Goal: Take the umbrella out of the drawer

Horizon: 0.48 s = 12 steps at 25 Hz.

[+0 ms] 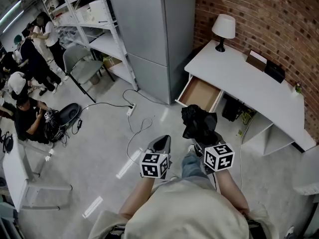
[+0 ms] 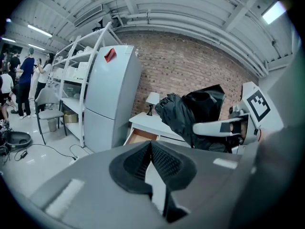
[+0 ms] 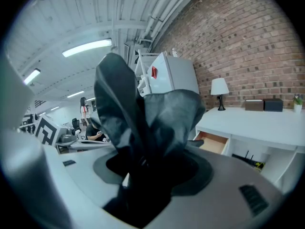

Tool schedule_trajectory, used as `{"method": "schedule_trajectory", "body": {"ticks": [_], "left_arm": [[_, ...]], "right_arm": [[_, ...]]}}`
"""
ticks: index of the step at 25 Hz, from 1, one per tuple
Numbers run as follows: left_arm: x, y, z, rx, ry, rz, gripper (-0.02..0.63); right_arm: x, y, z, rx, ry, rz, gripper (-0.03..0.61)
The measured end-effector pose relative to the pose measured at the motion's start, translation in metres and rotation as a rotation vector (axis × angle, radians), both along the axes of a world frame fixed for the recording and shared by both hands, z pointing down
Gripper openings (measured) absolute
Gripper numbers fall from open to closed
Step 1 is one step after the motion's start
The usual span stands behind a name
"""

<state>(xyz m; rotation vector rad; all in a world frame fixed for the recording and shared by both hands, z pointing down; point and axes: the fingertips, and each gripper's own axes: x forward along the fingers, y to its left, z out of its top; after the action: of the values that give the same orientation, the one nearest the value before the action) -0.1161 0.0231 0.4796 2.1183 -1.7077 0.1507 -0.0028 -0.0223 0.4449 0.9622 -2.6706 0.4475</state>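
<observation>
A black folded umbrella [image 1: 199, 122] hangs in the air in front of the open wooden drawer [image 1: 200, 93] of the white desk [image 1: 249, 83]. My right gripper [image 1: 205, 142] is shut on the umbrella [image 3: 143, 123], whose crumpled fabric fills the space between its jaws. My left gripper [image 1: 160, 144] is shut with nothing in it, its ribbed pads [image 2: 159, 160] pressed together; it is to the left of the umbrella [image 2: 193, 116], apart from it. The drawer [image 2: 140, 136] looks empty [image 3: 212, 142].
A table lamp [image 1: 223, 30], a brown box [image 1: 256, 60] and a black box [image 1: 274, 71] stand on the desk. A grey cabinet [image 1: 154, 34] stands left of it, with white shelving [image 1: 89, 19] and a chair [image 1: 82, 63]. Cables [image 1: 134, 128] lie on the floor. People [image 1: 30, 83] are at the far left.
</observation>
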Motion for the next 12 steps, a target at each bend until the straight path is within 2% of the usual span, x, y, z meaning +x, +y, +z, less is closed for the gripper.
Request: {"method": "schedule_trajectory", "body": {"ticks": [12], "left_arm": [[-0.005, 0.0006, 0.0035, 0.002, 0.02, 0.004, 0.012]], "right_arm": [[-0.0033, -0.0057, 0.0055, -0.008, -0.008, 0.034, 0.241]]}}
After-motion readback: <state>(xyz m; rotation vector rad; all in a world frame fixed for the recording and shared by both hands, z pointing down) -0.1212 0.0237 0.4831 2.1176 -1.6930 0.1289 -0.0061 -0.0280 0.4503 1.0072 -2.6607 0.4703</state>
